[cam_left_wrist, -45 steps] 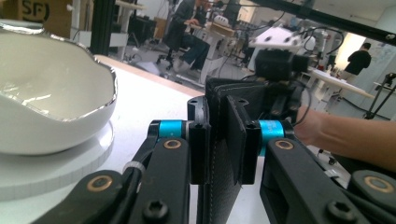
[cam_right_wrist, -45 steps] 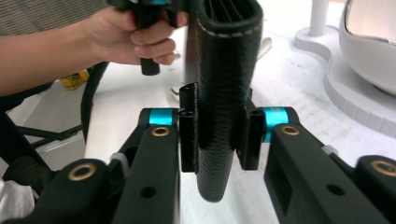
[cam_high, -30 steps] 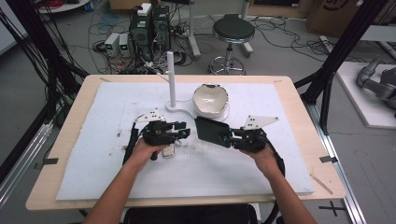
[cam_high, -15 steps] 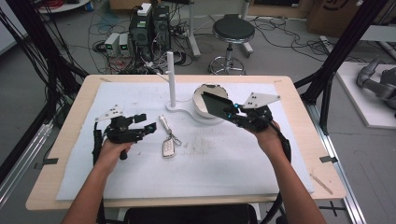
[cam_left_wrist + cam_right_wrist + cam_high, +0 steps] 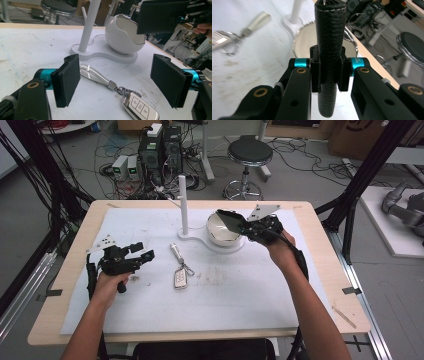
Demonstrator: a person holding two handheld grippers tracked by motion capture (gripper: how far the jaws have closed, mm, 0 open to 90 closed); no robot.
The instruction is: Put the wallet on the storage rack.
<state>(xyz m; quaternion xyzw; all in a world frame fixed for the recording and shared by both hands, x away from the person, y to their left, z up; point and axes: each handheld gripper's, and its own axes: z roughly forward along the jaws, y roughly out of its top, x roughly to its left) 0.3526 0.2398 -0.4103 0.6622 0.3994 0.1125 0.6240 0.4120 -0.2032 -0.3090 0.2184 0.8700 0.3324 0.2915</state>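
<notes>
Wallet [image 5: 228, 220] of black leather hangs clamped between the jaws of the right gripper [image 5: 250, 226], held above the rim of the white bowl [image 5: 220, 231] on its stand. Over at the left, the left gripper [image 5: 142, 254] rests low on the white mat [image 5: 240, 290] with its jaws wide apart and nothing between them. Between the two, near the upright post [image 5: 183, 202], lies a key fob [image 5: 180, 279] on its strap.

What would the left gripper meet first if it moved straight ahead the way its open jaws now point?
Probably the key fob and its strap, lying on the table just ahead between the open jaws of the left gripper. If it passed above them, the white bowl farther on looks next; depth is unclear.
</notes>
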